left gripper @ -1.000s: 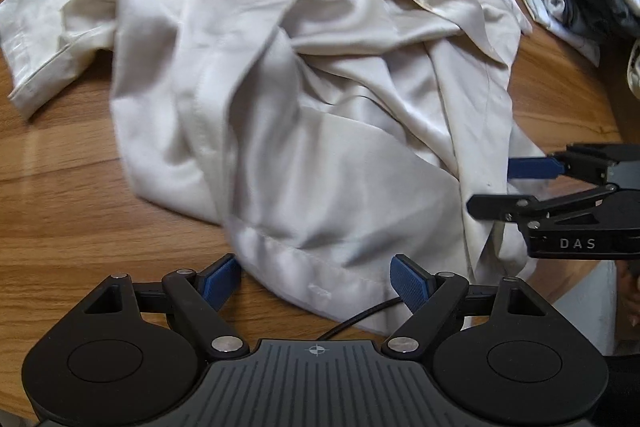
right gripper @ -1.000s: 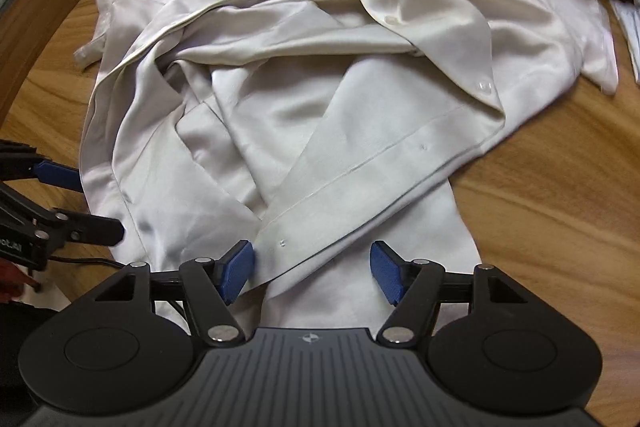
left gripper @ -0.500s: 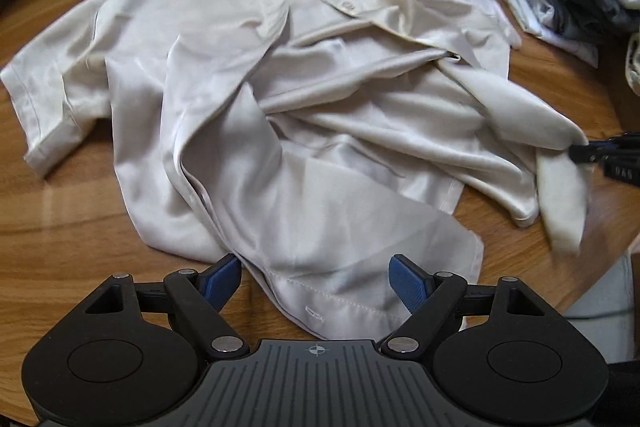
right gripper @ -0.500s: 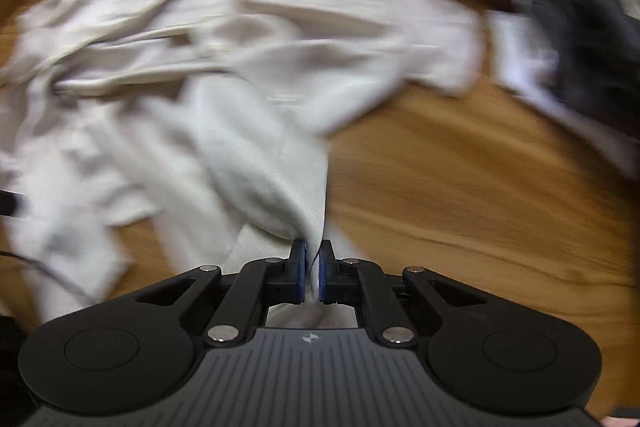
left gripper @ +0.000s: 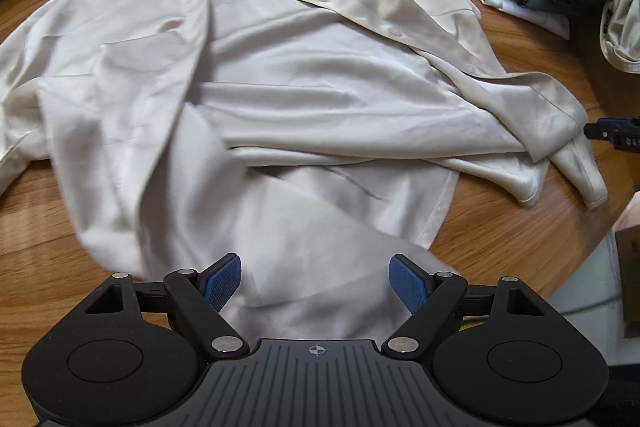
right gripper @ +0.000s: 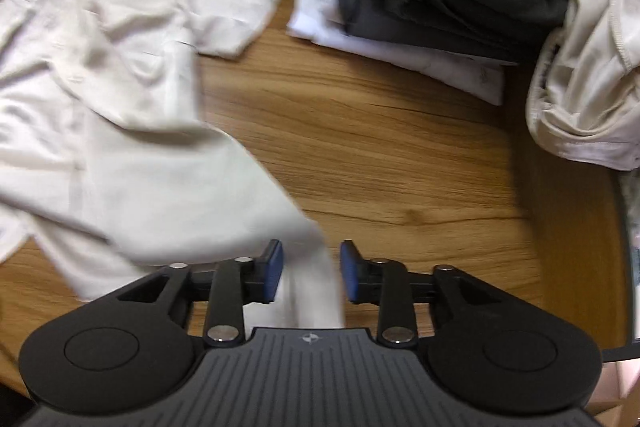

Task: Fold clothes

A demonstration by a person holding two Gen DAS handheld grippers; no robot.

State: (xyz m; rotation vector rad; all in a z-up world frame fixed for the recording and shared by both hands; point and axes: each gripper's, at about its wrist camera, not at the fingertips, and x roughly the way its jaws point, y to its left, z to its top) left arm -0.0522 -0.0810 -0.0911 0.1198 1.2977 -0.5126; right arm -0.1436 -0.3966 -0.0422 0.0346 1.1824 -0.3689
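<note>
The right gripper (right gripper: 311, 271), clamped half a second earlier, is opening around the cream satin button-up shirt (left gripper: 280, 75); the left gripper (left gripper: 316, 281) remains wide open, empty.

Matte black left gripper (left gripper: 316, 281) and right gripper (right gripper: 311, 269): blue ribbed pads, silver pivot screws, ridged grey housing, crosshair mark.

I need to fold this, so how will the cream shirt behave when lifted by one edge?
The shirt will probably drape limply, since it lies in soft, loose folds. Its sheen suggests smooth cloth, so it may slide on the table or slip from the tongs.
</note>
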